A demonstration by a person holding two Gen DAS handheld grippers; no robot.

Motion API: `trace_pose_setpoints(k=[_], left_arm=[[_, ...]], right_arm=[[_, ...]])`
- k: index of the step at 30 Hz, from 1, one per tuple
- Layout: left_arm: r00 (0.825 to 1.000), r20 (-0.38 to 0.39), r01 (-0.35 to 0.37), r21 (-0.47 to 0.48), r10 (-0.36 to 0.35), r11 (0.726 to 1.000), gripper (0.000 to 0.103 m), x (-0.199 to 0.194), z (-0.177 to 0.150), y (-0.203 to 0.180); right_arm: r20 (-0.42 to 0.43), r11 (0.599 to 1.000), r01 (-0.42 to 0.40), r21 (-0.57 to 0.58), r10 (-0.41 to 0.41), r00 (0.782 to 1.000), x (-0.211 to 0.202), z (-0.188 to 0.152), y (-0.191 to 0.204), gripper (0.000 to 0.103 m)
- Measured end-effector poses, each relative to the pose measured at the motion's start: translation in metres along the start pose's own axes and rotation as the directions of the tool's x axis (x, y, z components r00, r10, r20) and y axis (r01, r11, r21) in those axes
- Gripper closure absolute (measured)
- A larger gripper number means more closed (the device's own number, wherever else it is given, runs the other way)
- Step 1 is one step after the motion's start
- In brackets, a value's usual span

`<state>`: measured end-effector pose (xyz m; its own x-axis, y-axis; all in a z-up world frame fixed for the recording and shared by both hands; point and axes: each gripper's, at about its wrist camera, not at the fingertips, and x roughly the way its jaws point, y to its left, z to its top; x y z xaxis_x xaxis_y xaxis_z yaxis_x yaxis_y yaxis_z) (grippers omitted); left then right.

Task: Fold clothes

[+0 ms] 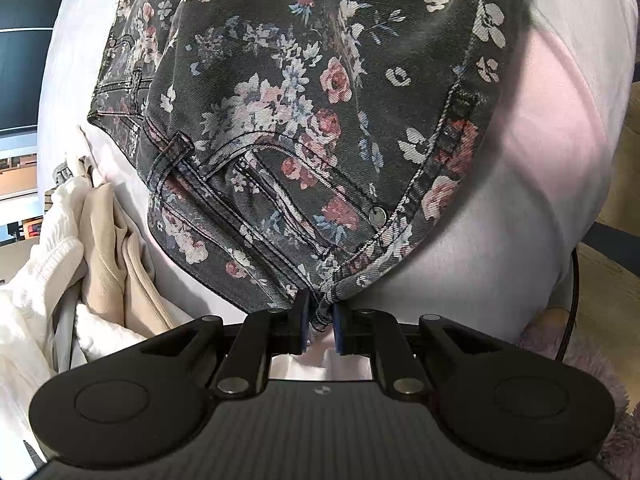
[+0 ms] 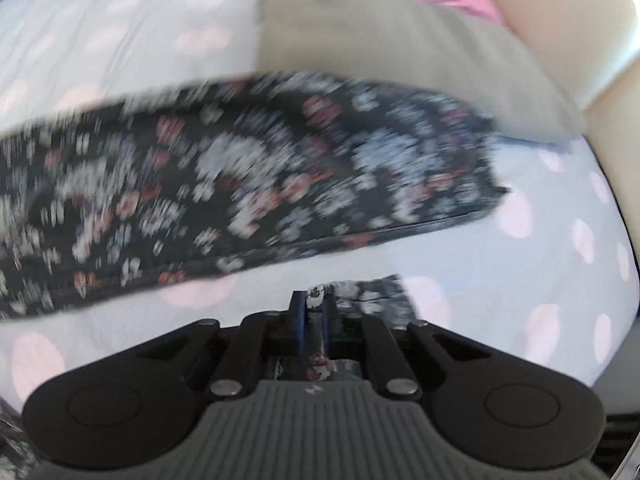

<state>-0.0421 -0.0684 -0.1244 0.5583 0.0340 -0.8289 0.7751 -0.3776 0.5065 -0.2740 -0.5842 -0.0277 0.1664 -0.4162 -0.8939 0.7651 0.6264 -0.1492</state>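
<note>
Here, both jaws pinch the floral jeans (image 1: pixel 304 92) over a pale pink-dotted bedsheet (image 2: pixel 520 272) beside a cream headboard (image 2: pixel 560 28).

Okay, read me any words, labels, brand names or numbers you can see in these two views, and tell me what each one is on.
None can be read.
Floral denim garment: no tag or label showing; its metal rivet is too small to read.
Left tool: a small pale mark on its body, too small to read.
Right tool: a similar mark, also unreadable; this view is motion-blurred.
Polka-dot sheet: dots only, no text.
</note>
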Motion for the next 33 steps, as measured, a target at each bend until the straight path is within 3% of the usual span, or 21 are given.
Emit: trace_pose_setpoints(k=[7,11,17,22,25,27,30,33], left_arm=[[1.0,-0.009,0.004,0.015,-0.004,1.0,0.093,0.002,0.001,0.0],[1.0,-0.01,-0.002,0.021,0.002,1.0,0.093,0.003,0.001,0.001],[1.0,-0.022,-0.009,0.027,0.01,1.0,0.093,0.002,0.002,-0.001],[0.999,-0.034,-0.015,0.04,0.016,0.999,0.093,0.003,0.005,-0.004],[0.999,-0.043,-0.017,0.056,0.02,0.998,0.093,0.005,0.007,-0.005],[0.999,-0.048,-0.016,0.064,0.019,0.998,0.093,0.007,0.008,-0.005],[0.999,-0.053,-0.009,0.064,0.012,0.998,0.092,0.009,0.009,-0.004],[0.998,-0.056,-0.001,0.062,0.004,0.998,0.092,0.011,0.011,-0.001]], right_arm=[[0.162,0.987,0.023,0.157,-0.049,0.986,-0.083,0.031,-0.081,0.094],[0.185,0.981,0.045,0.191,-0.081,0.979,-0.105,0.027,-0.121,0.095],[0.076,0.959,0.081,0.272,-0.106,0.992,-0.058,-0.012,-0.16,0.094],[-0.063,0.944,0.129,0.303,-0.115,0.991,-0.009,-0.05,-0.174,0.094],[-0.112,0.931,0.154,0.331,-0.123,0.986,0.001,-0.064,-0.185,0.085],[-0.125,0.92,0.205,0.334,-0.172,0.977,-0.002,-0.065,-0.193,0.068],[-0.101,0.907,0.202,0.37,-0.177,0.979,-0.014,-0.06,-0.204,0.068],[-0.068,0.904,0.136,0.406,-0.118,0.991,-0.02,-0.047,-0.198,0.068]])
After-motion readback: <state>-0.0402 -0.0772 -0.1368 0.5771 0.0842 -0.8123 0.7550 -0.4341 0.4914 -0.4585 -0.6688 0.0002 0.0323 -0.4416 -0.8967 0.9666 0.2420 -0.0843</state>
